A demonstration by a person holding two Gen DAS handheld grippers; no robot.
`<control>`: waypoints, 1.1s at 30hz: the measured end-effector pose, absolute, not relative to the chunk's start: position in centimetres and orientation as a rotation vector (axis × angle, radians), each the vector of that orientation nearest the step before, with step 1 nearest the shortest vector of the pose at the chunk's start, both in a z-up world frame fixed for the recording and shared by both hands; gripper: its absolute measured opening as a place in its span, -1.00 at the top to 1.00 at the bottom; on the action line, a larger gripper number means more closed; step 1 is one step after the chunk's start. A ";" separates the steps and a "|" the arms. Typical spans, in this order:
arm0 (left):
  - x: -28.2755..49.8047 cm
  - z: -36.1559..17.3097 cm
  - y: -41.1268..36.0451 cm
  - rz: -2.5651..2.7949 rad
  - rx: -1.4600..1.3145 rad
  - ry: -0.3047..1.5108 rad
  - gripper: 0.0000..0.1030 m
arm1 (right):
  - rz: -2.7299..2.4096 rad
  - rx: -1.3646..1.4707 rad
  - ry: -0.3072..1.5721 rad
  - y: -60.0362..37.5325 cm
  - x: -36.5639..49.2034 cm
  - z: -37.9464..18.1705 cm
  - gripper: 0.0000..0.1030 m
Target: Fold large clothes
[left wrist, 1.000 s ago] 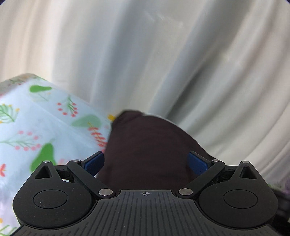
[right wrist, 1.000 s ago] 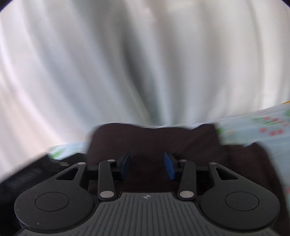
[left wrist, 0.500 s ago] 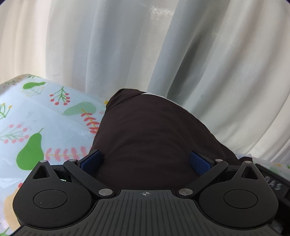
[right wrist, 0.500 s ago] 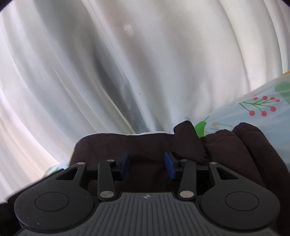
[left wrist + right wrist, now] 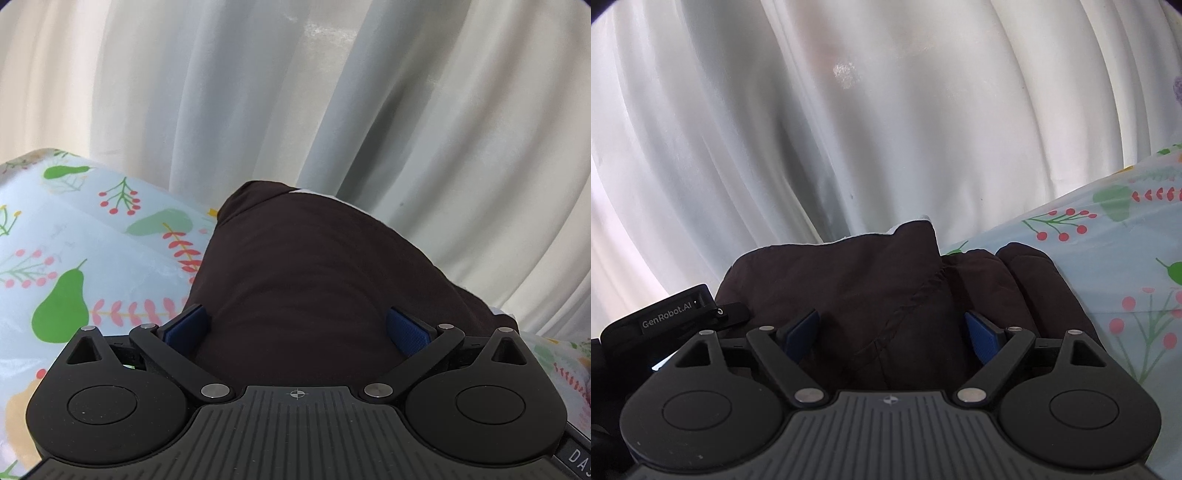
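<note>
A dark brown garment (image 5: pixel 314 280) lies bunched on the floral tablecloth (image 5: pixel 92 258), reaching back to the curtain. My left gripper (image 5: pixel 297 328) stands wide open low over its near part, with cloth between the blue pads (image 5: pixel 186 328) but not pinched. In the right wrist view the same garment (image 5: pixel 849 280) shows a stitched seam and rounded folds to the right. My right gripper (image 5: pixel 892 336) hovers over it with its jaws opening; cloth lies between the pads (image 5: pixel 982 339), which do not press on it.
A pale curtain (image 5: pixel 295 110) hangs close behind the table's far edge. The tablecloth (image 5: pixel 1126 258) stretches bare to the right in the right wrist view. The left gripper's black body (image 5: pixel 665 321) sits just left of the right gripper.
The right gripper's jaws have spread much wider over the cloth. Both hands sank slightly and the garment has settled on the table. The left gripper stayed wide open.
</note>
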State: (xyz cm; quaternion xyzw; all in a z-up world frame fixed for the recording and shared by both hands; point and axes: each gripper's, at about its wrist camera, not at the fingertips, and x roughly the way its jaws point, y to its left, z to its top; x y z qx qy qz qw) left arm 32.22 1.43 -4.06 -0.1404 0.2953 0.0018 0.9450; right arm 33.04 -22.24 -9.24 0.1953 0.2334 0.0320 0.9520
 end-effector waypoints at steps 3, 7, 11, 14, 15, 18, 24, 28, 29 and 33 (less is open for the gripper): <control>32.2 -4.0 1.4 0.006 -0.284 0.608 -1.00 | 0.071 0.407 0.475 -22.3 33.1 -9.3 -0.65; 31.1 -3.4 1.8 0.008 -0.290 0.619 -1.00 | 0.070 0.437 0.471 -22.7 32.0 -8.7 -0.66; 26.8 -2.9 3.1 -0.003 -0.316 0.612 -1.00 | 0.089 0.414 0.443 -23.0 28.0 -8.0 -0.68; 22.5 -3.1 4.3 0.000 -0.333 0.569 -1.00 | 0.118 0.352 0.444 -23.2 23.8 -8.0 -0.69; 21.2 -3.2 4.6 0.012 -0.330 0.569 -1.00 | 0.124 0.323 0.462 -23.2 22.4 -8.0 -0.70; 16.9 -3.7 5.5 0.008 -0.323 0.574 -1.00 | 0.187 0.320 0.532 -23.9 18.2 -8.2 -0.83; 8.6 -2.9 6.3 -0.007 -0.243 0.710 -1.00 | 0.164 0.325 0.907 -24.4 12.4 -8.2 -0.92; 6.9 -2.7 5.5 -0.018 -0.120 0.837 -1.00 | 0.050 0.195 1.047 -22.1 10.2 -7.9 -0.92; 6.7 -2.5 5.4 -0.010 -0.084 0.865 -1.00 | 0.035 0.170 1.077 -21.4 10.0 -7.6 -0.92; 5.0 -0.9 5.7 0.000 -0.055 0.846 -1.00 | 0.040 0.118 1.048 -19.3 8.9 -5.6 -0.92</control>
